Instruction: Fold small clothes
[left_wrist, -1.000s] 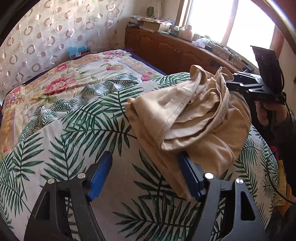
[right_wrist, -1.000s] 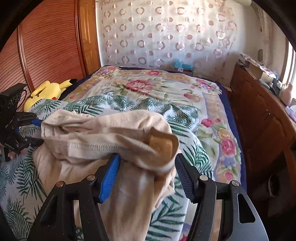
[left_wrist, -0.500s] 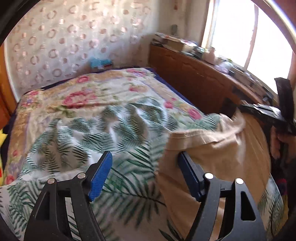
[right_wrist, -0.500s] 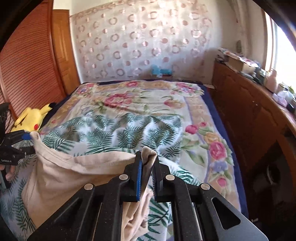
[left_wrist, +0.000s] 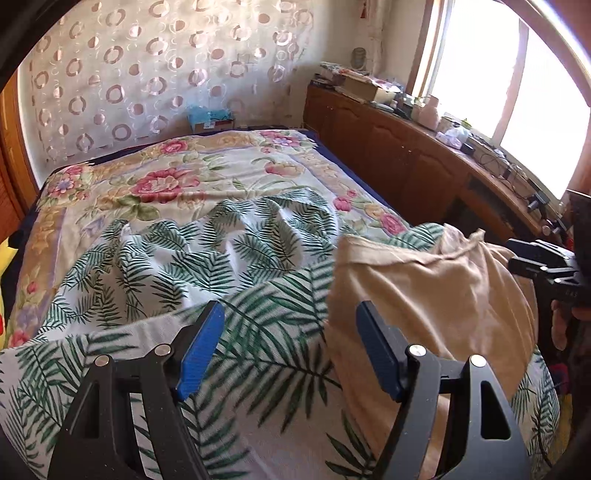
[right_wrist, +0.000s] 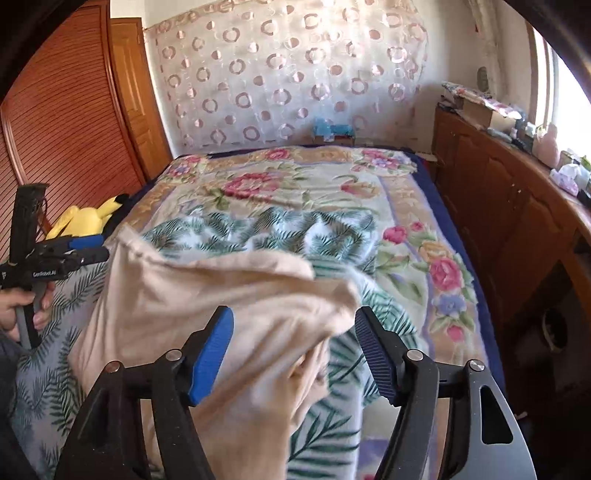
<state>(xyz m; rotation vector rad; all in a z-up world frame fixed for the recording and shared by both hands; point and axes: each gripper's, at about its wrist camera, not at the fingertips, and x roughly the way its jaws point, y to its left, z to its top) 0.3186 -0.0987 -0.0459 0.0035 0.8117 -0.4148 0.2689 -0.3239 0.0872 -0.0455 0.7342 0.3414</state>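
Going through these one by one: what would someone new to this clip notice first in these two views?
First, the beige garment heaped on the palm-leaf sheet at the near end of the bed, right in front of both cameras. The right gripper hangs over it with its jaws opening, cloth below them but no pad pressing on it; the left gripper stands open over bare sheet beside it. Further off, a yellow plush toy lies at the bed's left edge by the wooden wardrobe.

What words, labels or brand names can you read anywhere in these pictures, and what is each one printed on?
"GenRobot.AI": white print on the black body of the left tool, in the right wrist view.
White letters on the right tool, in the left wrist view: cut off and too blurred to read.
Boxes and packages on the wooden cabinet: too small to read.
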